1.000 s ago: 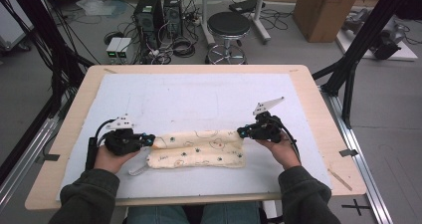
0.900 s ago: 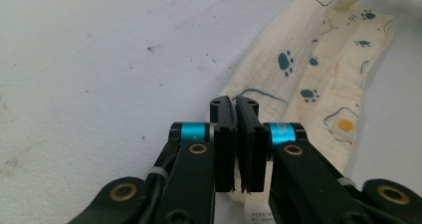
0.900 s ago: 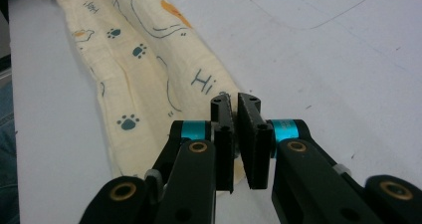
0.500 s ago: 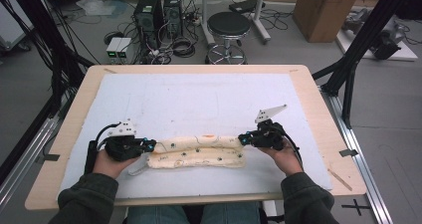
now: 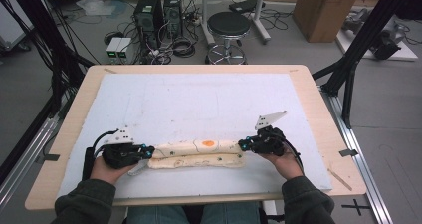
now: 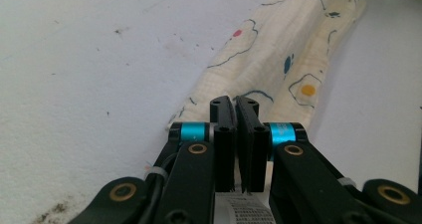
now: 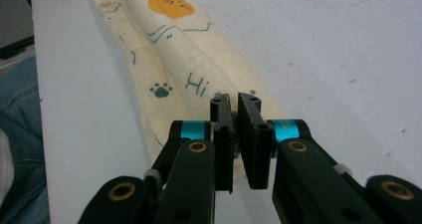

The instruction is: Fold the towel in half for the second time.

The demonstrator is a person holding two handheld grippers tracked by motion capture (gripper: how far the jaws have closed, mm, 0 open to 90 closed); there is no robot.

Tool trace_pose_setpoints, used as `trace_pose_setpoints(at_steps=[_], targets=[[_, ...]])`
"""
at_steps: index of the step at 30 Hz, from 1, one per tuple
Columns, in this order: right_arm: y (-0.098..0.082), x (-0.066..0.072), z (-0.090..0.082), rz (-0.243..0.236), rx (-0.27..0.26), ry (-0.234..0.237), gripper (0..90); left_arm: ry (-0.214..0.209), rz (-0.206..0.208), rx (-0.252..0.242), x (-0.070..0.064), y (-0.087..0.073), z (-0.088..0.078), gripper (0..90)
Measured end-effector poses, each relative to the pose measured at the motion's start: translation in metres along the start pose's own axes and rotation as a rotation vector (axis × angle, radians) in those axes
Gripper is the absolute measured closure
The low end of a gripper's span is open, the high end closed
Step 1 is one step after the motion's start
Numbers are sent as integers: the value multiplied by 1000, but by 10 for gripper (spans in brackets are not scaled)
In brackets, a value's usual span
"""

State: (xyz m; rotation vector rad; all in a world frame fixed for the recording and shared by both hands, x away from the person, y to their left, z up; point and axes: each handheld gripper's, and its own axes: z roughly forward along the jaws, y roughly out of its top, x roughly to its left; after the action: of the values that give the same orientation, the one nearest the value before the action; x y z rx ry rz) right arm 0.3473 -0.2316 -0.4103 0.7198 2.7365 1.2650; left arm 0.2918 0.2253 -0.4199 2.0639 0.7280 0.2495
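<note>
A cream cloth (image 5: 199, 154) printed with small drawings lies folded into a long narrow strip near the front of the table. My left gripper (image 5: 148, 152) is at its left end, jaws shut on the cloth's corner. My right gripper (image 5: 243, 144) is at the right end, also shut on the fabric. In the left gripper view the cloth (image 6: 278, 50) stretches away from the closed left gripper (image 6: 236, 102). In the right gripper view the cloth (image 7: 169, 40), with an orange patch and "Hi" lettering, runs off from the pinching right gripper (image 7: 235, 98).
A white cover (image 5: 199, 94) lies over the wooden table (image 5: 318, 99). A thin wooden stick (image 5: 341, 179) rests near the front right corner. Beyond the table stand a black stool (image 5: 230, 25), computer towers (image 5: 154, 10) and a cardboard box (image 5: 326, 10).
Both grippers have drawn toward the near edge, bringing the cloth's far edge with them. The cloth is now narrower, with an orange patch showing on top.
</note>
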Motion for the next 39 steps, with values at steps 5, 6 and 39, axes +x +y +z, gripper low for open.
trace_pose_setpoints(at_steps=[5,6,39], targets=[[-3,5,0,-4,9,1,849,-8,7,6,-5,-3,-1,857],[-3,5,1,-5,12,5,849,-8,12,8,-5,-4,-1,857],[-24,19,7,-21,45,10,831,-10,50,63,-17,-20,-1,840]])
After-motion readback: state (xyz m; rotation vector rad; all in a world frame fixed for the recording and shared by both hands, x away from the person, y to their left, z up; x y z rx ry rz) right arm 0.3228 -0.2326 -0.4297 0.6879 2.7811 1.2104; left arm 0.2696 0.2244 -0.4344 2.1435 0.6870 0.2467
